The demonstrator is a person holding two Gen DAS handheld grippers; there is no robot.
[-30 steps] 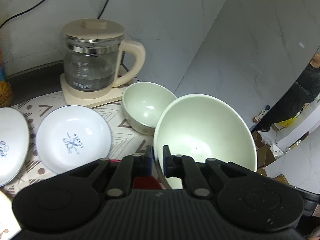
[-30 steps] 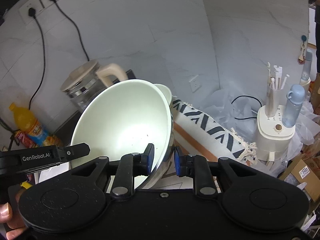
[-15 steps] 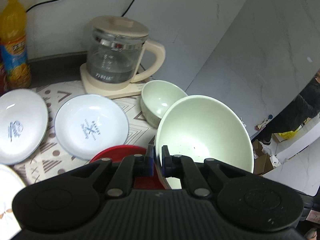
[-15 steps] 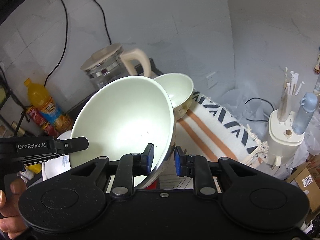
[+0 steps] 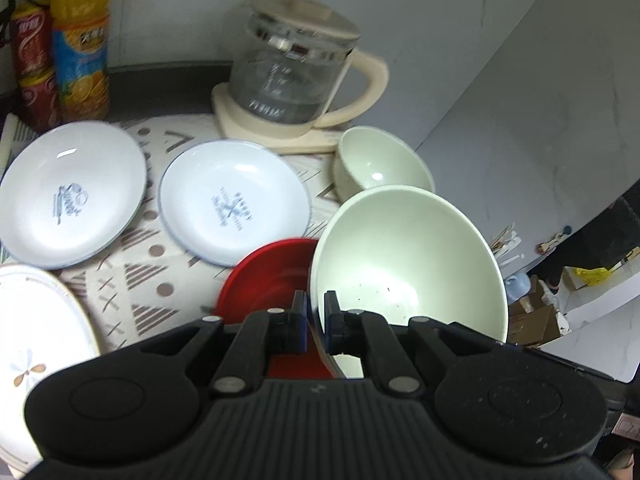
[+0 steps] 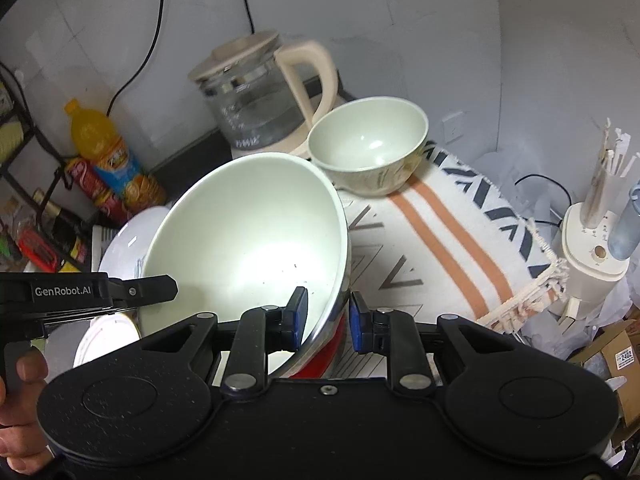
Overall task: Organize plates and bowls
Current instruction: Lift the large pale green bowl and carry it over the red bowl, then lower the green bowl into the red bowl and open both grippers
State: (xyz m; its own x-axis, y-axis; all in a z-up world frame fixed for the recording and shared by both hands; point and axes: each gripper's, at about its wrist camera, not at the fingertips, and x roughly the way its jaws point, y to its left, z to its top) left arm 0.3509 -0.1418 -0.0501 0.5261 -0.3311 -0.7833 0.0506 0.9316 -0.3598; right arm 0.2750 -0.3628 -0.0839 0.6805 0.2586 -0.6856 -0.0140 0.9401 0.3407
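Note:
My left gripper (image 5: 316,322) is shut on the near rim of a large pale green bowl (image 5: 404,264), held tilted above a red plate (image 5: 272,280). My right gripper (image 6: 327,320) is shut on the same bowl's (image 6: 248,248) rim from the other side. A smaller pale green bowl (image 5: 380,166) stands behind it, also in the right wrist view (image 6: 368,148). Two white plates with blue print (image 5: 234,206) (image 5: 74,192) lie on the patterned cloth. A flower-pattern plate (image 5: 36,340) lies at the left front.
A glass kettle (image 5: 296,64) on its cream base stands at the back by the wall. An orange drink bottle (image 5: 82,44) and a red can (image 5: 32,60) stand at back left. The table's right edge (image 6: 532,256) drops to a white appliance (image 6: 596,256) and boxes.
Both grippers with the large bowl have drawn back and down toward the table. More of the plates, the red plate and the bottles have come into view.

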